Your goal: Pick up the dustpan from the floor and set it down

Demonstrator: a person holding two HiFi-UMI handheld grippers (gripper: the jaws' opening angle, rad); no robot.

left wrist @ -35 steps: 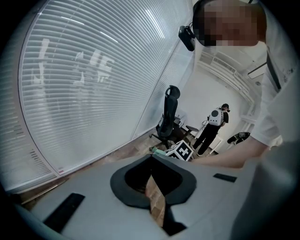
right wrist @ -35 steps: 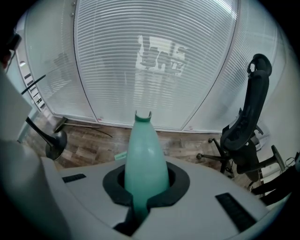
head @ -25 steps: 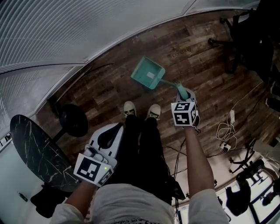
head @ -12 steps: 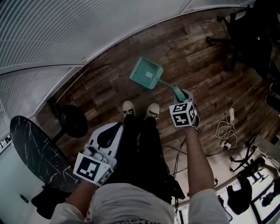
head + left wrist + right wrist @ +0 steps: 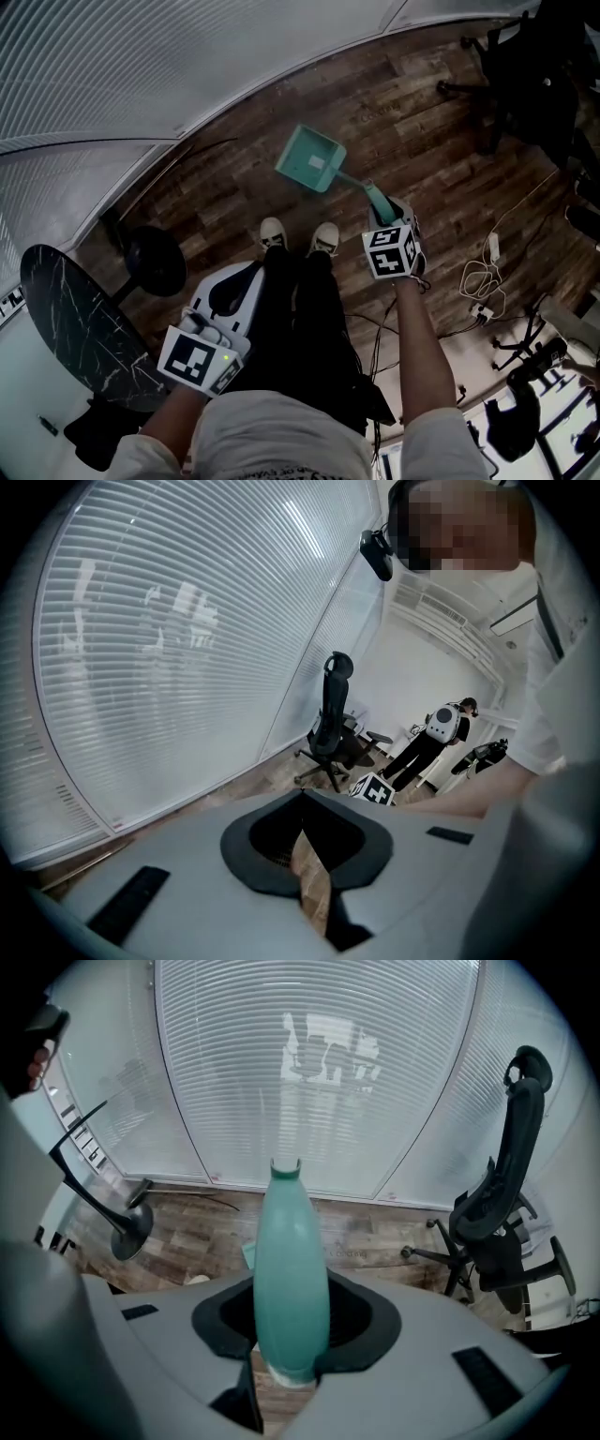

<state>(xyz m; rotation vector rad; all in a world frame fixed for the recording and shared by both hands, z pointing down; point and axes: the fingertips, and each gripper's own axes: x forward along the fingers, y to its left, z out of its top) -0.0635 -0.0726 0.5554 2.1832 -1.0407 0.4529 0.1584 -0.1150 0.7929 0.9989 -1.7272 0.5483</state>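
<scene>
teal plastic fills the gap of the right tongs (image 5: 291, 1283): the handle (image 5: 289, 1260) of the dustpan (image 5: 311, 159) stands between jaws that have just been opening and now sit loose round it, no longer pinching. the left tongs (image 5: 302, 803) are closed on nothing, held low by the person's left side. the dustpan's pan lies on the wooden floor (image 5: 422, 122) just ahead of the person's shoes (image 5: 272, 232), its handle slanting back up to the right tongs. a dark round tabletop (image 5: 75, 319) is at the left, cables (image 5: 483, 277) to the right, an office chair (image 5: 502, 1194) near the blinds (image 5: 319, 1072).
</scene>
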